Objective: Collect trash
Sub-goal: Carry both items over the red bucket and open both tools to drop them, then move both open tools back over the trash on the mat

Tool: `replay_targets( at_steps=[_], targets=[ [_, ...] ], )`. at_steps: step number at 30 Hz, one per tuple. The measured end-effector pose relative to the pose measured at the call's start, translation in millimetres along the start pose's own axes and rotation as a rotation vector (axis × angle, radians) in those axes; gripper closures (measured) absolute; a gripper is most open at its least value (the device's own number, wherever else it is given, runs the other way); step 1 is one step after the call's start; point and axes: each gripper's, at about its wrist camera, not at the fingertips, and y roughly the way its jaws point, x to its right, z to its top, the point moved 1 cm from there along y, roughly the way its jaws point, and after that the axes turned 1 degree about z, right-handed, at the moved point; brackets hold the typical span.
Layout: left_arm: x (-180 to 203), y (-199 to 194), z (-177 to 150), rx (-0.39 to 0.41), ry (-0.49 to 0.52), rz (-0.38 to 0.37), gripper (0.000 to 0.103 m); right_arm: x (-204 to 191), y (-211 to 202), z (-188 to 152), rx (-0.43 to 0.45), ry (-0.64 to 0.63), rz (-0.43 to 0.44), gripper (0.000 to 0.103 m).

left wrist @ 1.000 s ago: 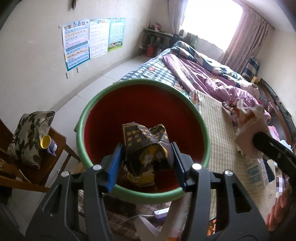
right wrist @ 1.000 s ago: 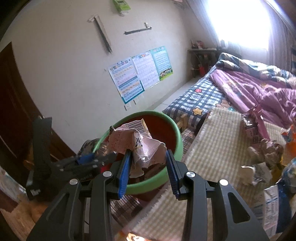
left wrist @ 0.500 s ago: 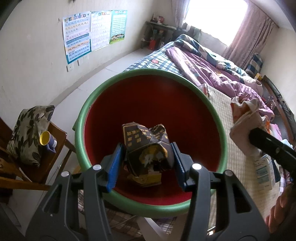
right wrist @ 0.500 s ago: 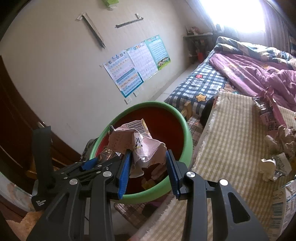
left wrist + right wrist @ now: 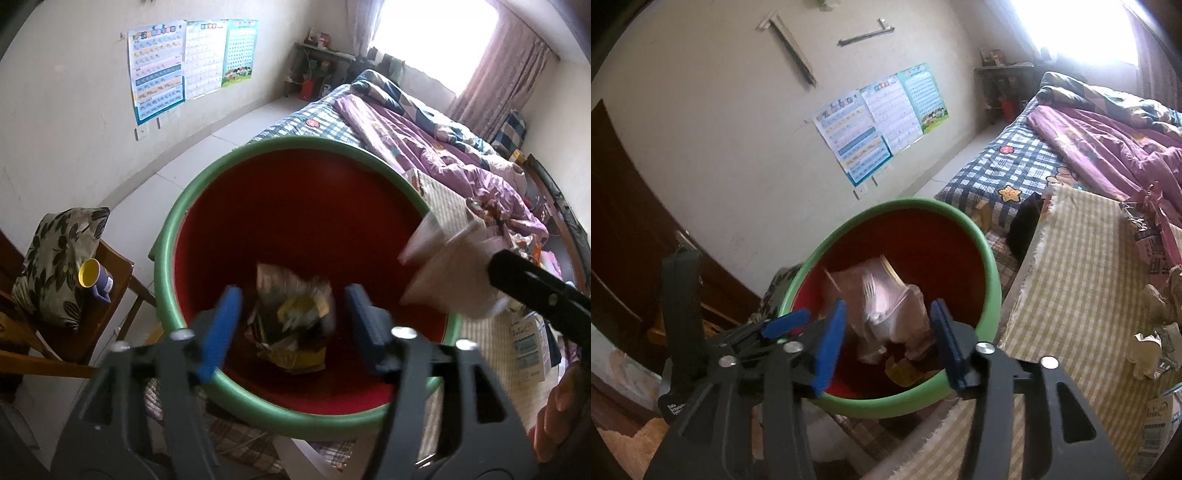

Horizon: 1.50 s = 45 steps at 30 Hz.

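When checking the drop, locate the dark wrapper [image 5: 291, 321] at centre frame in the left wrist view: blurred, low inside the green-rimmed bin [image 5: 295, 142], clear of both blue pads. Compare with half a second ago: then clamped tight between those pads, now loose. Read the left gripper [image 5: 291, 299] as spread wide and holding nothing.

Locate the pale pink paper [image 5: 886, 306] at lower centre of the right wrist view, also blurred, over the red bin interior. Note the right gripper [image 5: 888, 321] parted slightly wider than before, with a sliver of gap at the left pad; judge the paper as released and falling, though contact at the other pad cannot be ruled out.

Treat both pieces as deposited or about to be. Confirm neither catches on the rim.

Look outward to the right edge of that view: more crumpled litter [image 5: 1148, 354] on the checked mat [image 5: 1071, 277] beside the bin. Count the task as unfinished; plan a return there with empty jaws.
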Motion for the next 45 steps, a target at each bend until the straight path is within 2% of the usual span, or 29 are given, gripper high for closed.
replay_targets(
  at_steps=[9,20,22,28,33,39,45],
  targets=[
    [2.8,-15.3,-1.7,0.046,-0.036,-0.007,0.037,8.4,-39.6,-4.0,0.057,0.021,0.004,0.054],
    [22.5,-35.6,-19.0,0.058,-0.049,-0.032,0.037,47.4,-132.1,-35.6,0.176,0.084,-0.085,0.052],
    [33.7,-43.4,-23.7,0.063,-0.044,-0.045,0.037,58.2,-147.5,-43.7,0.191,0.105,-0.1,0.047],
    [79.3,-58.0,-37.0,0.07,-0.01,-0.066,0.037,103.2,-179.9,-72.4,0.199,0.177,-0.154,0.047],
    [117.9,-57.8,-55.1,0.059,0.023,-0.053,0.037,148.9,-202.7,-97.0,0.159,0.228,-0.209,0.047],
    [154.9,-51.8,-75.8,0.027,-0.008,-0.054,0.037,200.5,-230.0,-115.1,0.12,0.262,-0.269,0.047],
    [226.1,-43.0,-92.5,-0.023,0.032,-0.145,0.037,234.4,-239.1,-128.2,0.074,0.278,-0.269,0.048]
  ],
)
